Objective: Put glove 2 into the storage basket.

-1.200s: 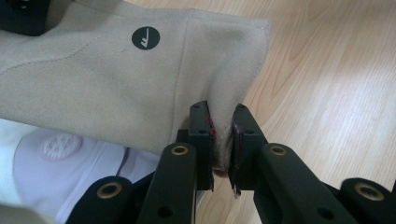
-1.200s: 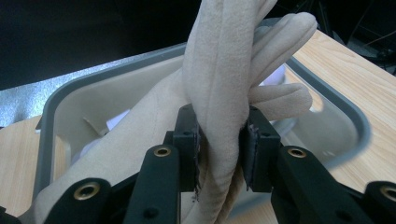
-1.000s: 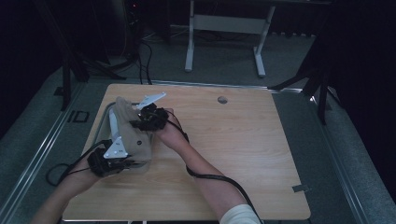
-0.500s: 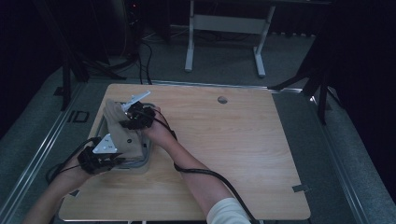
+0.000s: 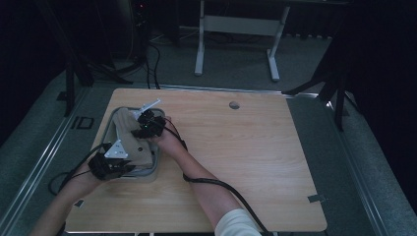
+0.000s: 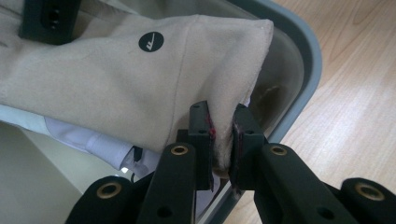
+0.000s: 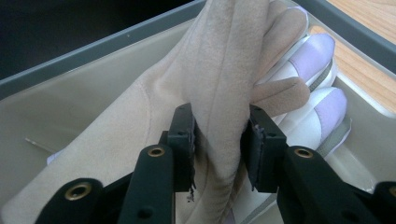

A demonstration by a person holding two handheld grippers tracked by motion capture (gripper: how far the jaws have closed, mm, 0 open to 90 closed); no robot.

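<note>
— Where does the beige glove [image 5: 139, 144] lie right now?

— Over the grey tray [image 5: 114, 124] at the left part of the counter [image 5: 255, 162], stretched between the two claws. Its long axis runs from the near end of the tray to the far end, cuff toward the person, fingers away.

— Who holds which end?

— The left claw [image 6: 223, 135] is clamped on the cuff corner, its pads pressed tight into the fabric right over the tray's rim. The right claw [image 7: 218, 140] is at the finger end (a bunched fold stands between its pads); its jaws have just been opening, and the fold looks loosely held at best, though the pads seem to touch it on both sides.

— So what does the next move hinge on?

— On that axis. The glove hangs along the tray's length, just above the white-and-lilac gloves [image 7: 322, 65] already lying inside. In my judgement it needs only to sink straight down, finger end first, since the right claw is the one loosening.

— Any risk?

— The cuff sits over the rim and could drape outside.
</note>
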